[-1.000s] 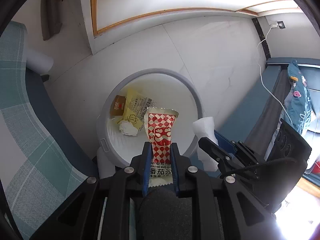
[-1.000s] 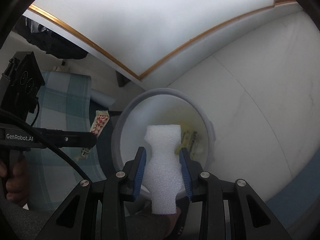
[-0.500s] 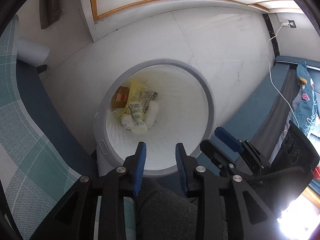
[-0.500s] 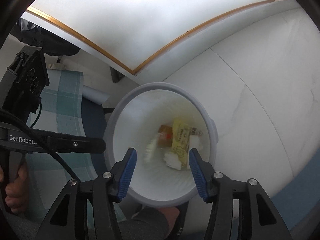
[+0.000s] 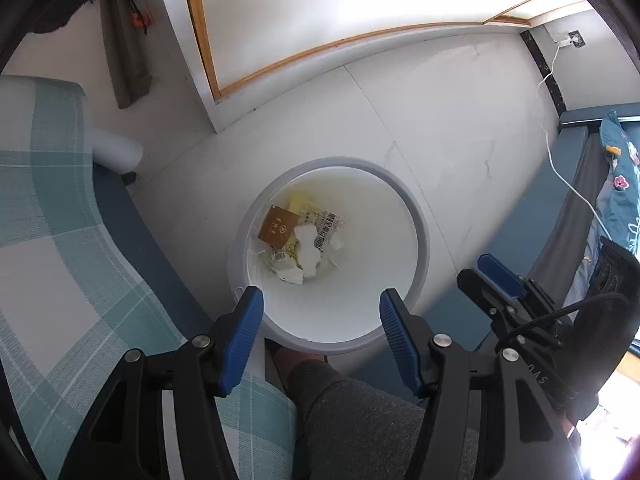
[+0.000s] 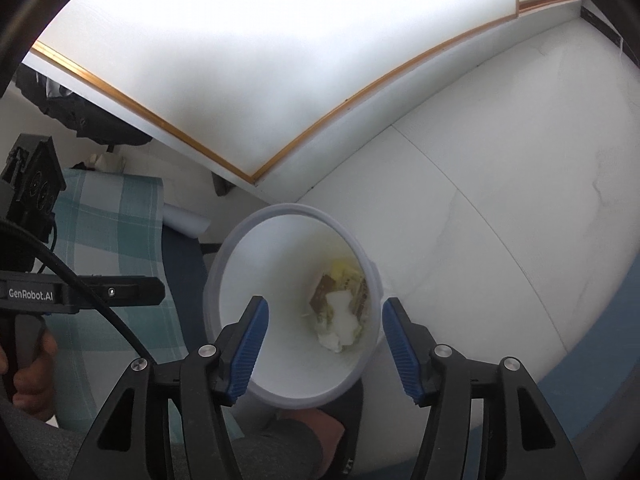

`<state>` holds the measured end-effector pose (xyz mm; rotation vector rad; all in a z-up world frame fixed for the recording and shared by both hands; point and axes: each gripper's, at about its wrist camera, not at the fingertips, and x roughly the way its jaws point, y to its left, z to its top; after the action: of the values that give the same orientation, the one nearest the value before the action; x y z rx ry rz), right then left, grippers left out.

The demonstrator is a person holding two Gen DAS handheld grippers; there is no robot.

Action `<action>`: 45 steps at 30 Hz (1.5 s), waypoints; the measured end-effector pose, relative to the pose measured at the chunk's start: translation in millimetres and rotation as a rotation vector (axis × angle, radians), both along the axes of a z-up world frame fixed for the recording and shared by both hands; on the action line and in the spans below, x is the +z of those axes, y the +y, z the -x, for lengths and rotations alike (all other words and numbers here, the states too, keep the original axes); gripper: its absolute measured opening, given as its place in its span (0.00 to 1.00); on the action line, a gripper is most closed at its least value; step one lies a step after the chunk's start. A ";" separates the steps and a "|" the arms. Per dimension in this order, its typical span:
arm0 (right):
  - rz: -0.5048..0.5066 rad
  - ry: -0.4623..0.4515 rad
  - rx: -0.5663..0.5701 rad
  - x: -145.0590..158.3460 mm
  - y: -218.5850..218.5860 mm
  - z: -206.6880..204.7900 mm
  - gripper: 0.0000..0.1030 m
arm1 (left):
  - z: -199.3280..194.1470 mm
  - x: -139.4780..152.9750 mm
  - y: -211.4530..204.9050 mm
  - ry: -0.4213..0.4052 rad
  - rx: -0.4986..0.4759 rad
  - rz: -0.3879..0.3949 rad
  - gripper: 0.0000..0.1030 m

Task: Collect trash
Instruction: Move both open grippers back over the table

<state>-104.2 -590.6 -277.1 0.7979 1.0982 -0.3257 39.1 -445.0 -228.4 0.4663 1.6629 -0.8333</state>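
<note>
A white round bin (image 5: 423, 240) stands on the floor straight below both grippers. At its bottom lies trash: a brown packet (image 5: 278, 226), yellow wrappers (image 5: 298, 202) and a white foam piece (image 5: 309, 249). My left gripper (image 5: 322, 322) hangs above the bin's near rim, its jaws opening with nothing between the blue pads. My right gripper (image 6: 325, 330) hovers over the same bin (image 6: 288, 210), jaws also opening and empty, with the trash pile (image 6: 340, 308) seen deep inside. The left gripper's black body (image 6: 80, 292) shows at the left of the right wrist view, held by a hand (image 6: 24, 364).
A teal checked cloth (image 5: 60, 220) covers a seat left of the bin. A blue sofa edge (image 5: 520, 220) and a white cable (image 5: 560, 168) lie to the right. A person's grey-clad leg (image 5: 352, 420) is just below the bin. A wall with wooden trim (image 5: 280, 68) stands behind.
The red-and-white checked packet left my left gripper and the white foam left my right gripper; both dropped into the bin. Both pairs of jaws spread wider and both grippers rose.
</note>
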 end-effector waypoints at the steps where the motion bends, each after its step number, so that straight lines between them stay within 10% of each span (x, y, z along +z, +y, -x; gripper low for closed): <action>1: 0.006 -0.011 -0.007 5.9 -1.5 0.8 0.57 | 0.4 6.4 1.9 -0.014 0.002 0.014 0.55; 26: 0.417 -0.444 0.046 250.7 49.2 7.6 0.57 | 15.2 176.9 115.6 -0.633 0.215 0.203 0.55; 45: 0.467 -0.729 0.242 357.2 212.6 -35.2 0.71 | 0.3 265.0 293.8 -0.847 0.594 0.368 0.72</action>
<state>-69.0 -378.0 80.1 0.3068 0.3932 -0.0609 38.7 -151.2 36.6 0.0255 0.7590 -0.3819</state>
